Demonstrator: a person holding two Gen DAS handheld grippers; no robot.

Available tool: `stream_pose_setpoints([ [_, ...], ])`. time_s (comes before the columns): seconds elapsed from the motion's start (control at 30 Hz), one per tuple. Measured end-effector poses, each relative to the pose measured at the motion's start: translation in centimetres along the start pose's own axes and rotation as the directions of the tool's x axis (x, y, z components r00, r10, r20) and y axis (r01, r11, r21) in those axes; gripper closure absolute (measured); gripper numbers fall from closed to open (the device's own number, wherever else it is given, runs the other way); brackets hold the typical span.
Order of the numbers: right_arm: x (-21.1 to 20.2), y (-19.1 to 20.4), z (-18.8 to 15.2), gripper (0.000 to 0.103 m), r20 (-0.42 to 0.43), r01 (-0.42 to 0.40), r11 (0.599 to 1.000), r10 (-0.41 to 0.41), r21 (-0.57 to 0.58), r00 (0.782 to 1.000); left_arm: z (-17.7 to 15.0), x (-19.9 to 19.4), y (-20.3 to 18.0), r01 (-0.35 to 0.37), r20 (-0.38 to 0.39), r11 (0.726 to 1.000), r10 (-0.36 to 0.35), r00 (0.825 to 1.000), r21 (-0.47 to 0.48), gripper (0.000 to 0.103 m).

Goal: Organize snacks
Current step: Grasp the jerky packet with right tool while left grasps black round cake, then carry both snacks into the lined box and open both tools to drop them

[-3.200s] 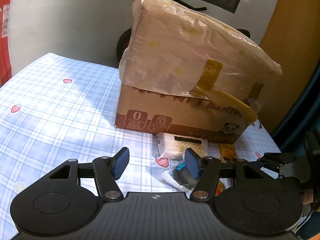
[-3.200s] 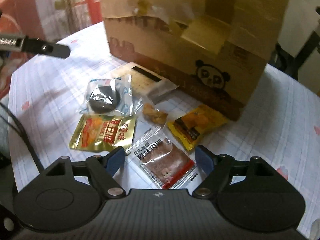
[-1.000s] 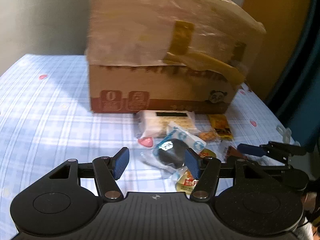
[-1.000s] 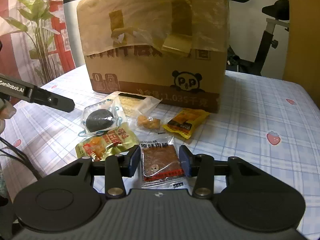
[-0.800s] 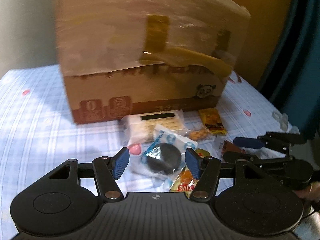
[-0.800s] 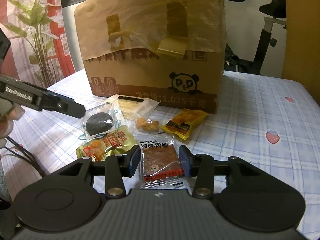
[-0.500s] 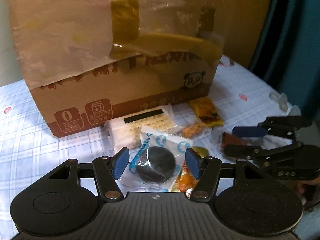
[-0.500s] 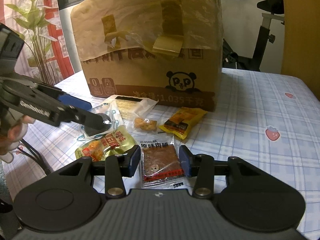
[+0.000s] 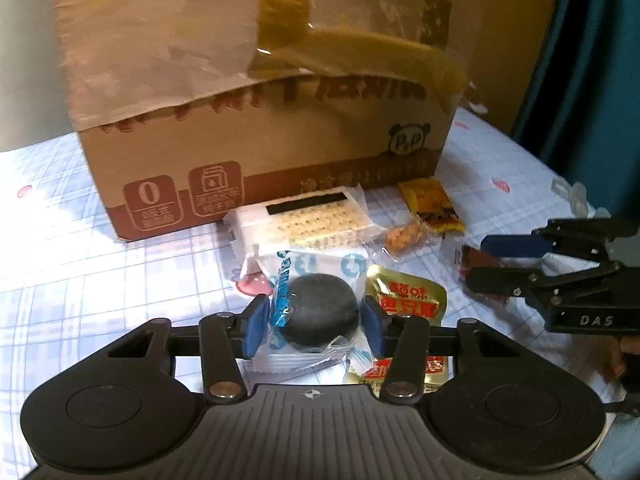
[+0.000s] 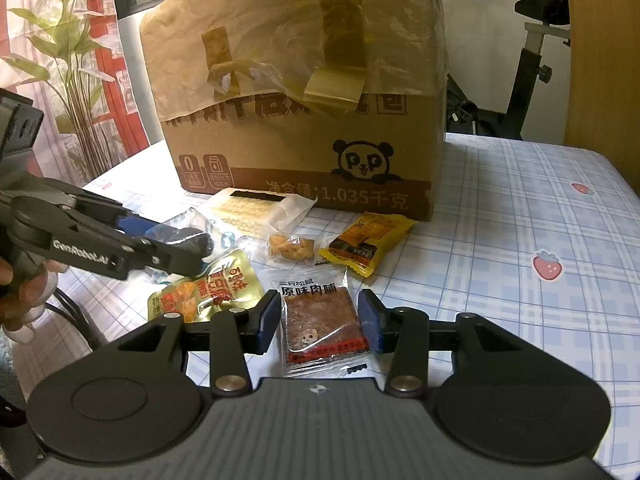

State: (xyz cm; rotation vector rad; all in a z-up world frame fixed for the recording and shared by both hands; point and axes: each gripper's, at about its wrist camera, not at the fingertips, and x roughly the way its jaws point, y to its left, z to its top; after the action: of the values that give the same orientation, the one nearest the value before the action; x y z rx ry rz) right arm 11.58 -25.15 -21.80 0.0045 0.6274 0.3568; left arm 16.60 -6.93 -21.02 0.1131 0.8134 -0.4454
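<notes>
Several snack packets lie before a cardboard box [image 9: 256, 128] [image 10: 304, 120]. My left gripper [image 9: 314, 322] has its pads at both sides of a clear packet with a black round cookie [image 9: 318, 312]; I cannot tell if they press it. My right gripper [image 10: 320, 322] straddles a brown meat-jerky packet [image 10: 322, 320] with its pads at the packet's edges; contact is unclear. A gold packet [image 9: 406, 296] [image 10: 216, 284], a cracker pack [image 9: 312, 220] [image 10: 260, 206], a small nugget pack [image 10: 290, 248] and a yellow packet [image 10: 366, 240] lie around them.
The table has a blue checked cloth with strawberries [image 10: 540, 216]. The box is draped in plastic and tape. A plant [image 10: 68, 80] stands left, an exercise bike [image 10: 536, 48] behind. The right gripper shows in the left wrist view [image 9: 560, 272], the left gripper in the right wrist view [image 10: 100, 248].
My left gripper swung right and forward until the black cookie packet sat between its pads, then narrowed. My right gripper narrowed around the jerky packet earlier and has held still since.
</notes>
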Motion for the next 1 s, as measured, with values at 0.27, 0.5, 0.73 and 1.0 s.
stream_pose_setpoints([
  [0.27,0.1,0.2,0.0,0.057,-0.003,0.009,1.000,-0.009,-0.016,1.000,-0.8,-3.7,0.9,-0.002,0.076,0.995,0.009,0.997,-0.099,0.053],
  [0.5,-0.8,0.6,0.1,0.057,0.029,0.019,0.999,-0.017,-0.039,0.999,-0.7,-6.6,1.4,-0.017,0.140,0.993,0.033,0.990,-0.117,0.053],
  [0.73,-4.0,1.2,2.5,0.057,0.135,0.010,0.999,-0.004,-0.040,0.991,1.4,-9.9,0.8,-0.036,0.253,0.997,0.054,0.966,-0.075,0.053],
  [1.0,-8.2,1.7,10.9,0.057,0.379,-0.014,0.993,0.058,-0.118,0.924,7.3,-14.4,1.2,-0.029,0.434,0.999,0.043,0.900,-0.039,0.053],
])
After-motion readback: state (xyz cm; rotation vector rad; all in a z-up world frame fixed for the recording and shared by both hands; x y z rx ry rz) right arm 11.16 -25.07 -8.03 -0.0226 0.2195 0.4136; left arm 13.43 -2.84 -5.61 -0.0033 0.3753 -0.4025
